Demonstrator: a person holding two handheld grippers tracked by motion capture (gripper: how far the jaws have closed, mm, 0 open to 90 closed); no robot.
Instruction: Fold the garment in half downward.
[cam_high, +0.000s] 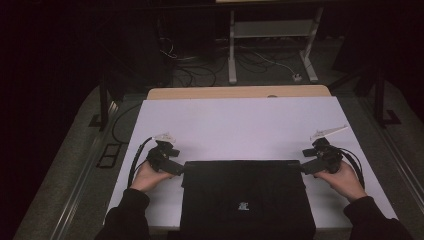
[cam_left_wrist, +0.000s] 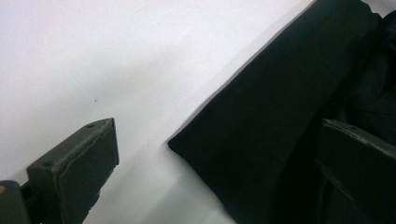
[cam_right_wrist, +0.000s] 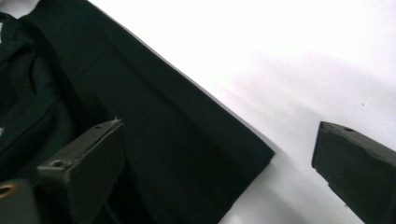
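At the counter's near edge lies the folded black garment. We straddle its far corners with left gripper and right gripper, jaws wide; close evenly, catching every layer.

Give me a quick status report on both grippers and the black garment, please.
Left gripper open at black garment's far left corner. Right gripper open at far right corner. Garment folded flat on white table, ungripped. Nothing in the way.

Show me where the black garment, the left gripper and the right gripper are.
black garment (cam_high: 247, 192): high view, middle of the folded cloth.
left gripper (cam_high: 181, 169): high view, between its fingertips.
right gripper (cam_high: 303, 167): high view, between its fingertips.
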